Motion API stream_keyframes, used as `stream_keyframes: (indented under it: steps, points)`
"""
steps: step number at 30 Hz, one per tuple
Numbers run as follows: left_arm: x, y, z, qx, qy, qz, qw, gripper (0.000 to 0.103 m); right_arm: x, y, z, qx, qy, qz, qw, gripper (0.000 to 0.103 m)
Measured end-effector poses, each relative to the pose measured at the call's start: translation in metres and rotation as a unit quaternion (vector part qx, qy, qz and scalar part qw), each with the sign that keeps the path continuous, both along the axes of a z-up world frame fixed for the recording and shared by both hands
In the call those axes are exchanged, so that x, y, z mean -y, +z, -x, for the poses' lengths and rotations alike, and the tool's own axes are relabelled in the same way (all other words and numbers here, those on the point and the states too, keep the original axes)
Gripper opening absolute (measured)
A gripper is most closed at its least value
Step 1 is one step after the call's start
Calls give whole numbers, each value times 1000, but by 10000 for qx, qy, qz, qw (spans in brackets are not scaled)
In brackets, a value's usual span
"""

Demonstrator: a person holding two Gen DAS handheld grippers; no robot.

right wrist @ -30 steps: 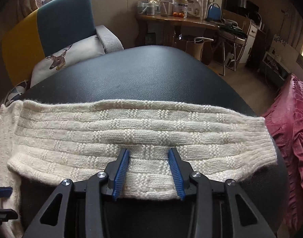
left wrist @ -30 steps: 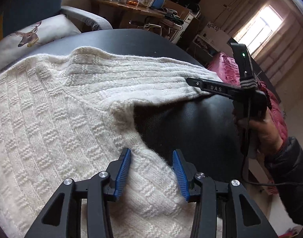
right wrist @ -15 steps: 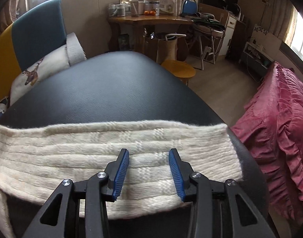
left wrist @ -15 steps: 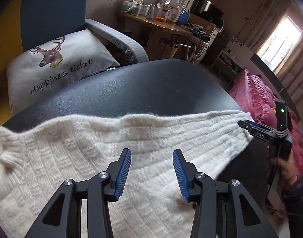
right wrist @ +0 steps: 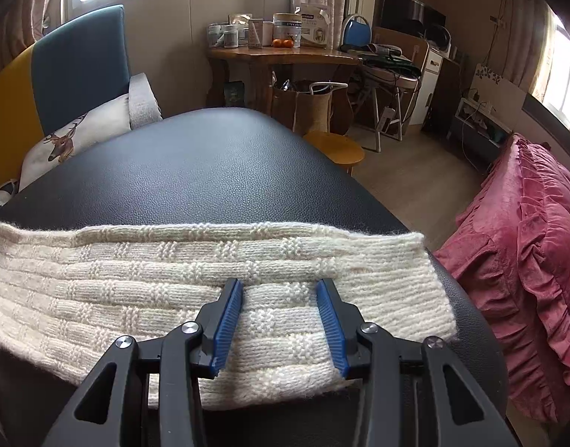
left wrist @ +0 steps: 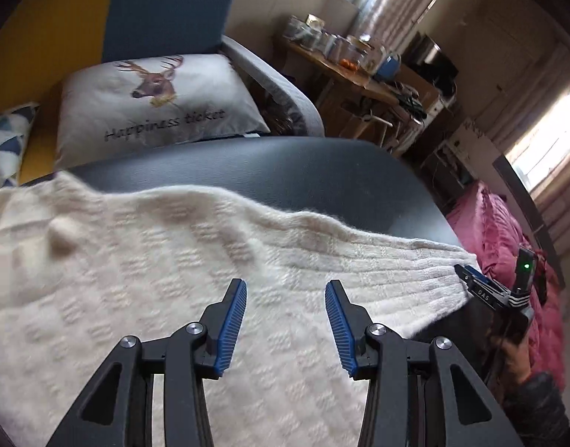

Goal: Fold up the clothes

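Black tabletop (right wrist: 218, 171) fills the scene, and the cream knit sweater (left wrist: 143, 279) lies spread over its near side, one sleeve (right wrist: 195, 275) stretched right toward the edge. Left tool (left wrist: 285, 322) hangs released above the sweater body; right tool (right wrist: 279, 322), fingers spread, over the sleeve, perhaps touching it.

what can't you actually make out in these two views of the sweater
- Sweater body, left wrist view: knit blurred, left and bottom cut by the frame edge.
- Sleeve near edge, right wrist view: hidden behind the right gripper.
- Jar labels on the wooden table: too small to read.
- Hand holding the right gripper: mostly cut off.
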State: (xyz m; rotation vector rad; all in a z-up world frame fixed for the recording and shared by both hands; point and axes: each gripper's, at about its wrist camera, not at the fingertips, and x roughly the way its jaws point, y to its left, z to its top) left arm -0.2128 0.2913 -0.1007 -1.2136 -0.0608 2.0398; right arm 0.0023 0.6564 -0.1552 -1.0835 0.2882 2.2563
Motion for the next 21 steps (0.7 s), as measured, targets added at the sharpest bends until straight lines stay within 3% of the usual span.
stream_keyframes:
  steps: [5,8,11,15,17,19,21]
  points:
    - [128,6,-62,155,967,15,9952,45,12,16,3,28,-129,396,9991,44]
    - [204,7,-103,72,1592,277,9868,45,63,39,4,-588,550,899,9927,44]
    - [277,11,-140,196,2181,234,9755,45,143,45,13,-763,1590,1394,9744,46]
    - [349,19,-182,4,2669,360,9631,47,258,30,19,-644,2806,2177,9326,51]
    - [366,16,-197,9,2716,384,9616,51,310,17,17,-539,3194,2475,9131,51]
    - [375,8,-207,112,2664,373,9631,51,349,5,15,-393,3394,2522,9054,51]
    - [383,-1,-217,214,2611,361,9644,51,371,-1,10,-290,3442,2422,9067,51]
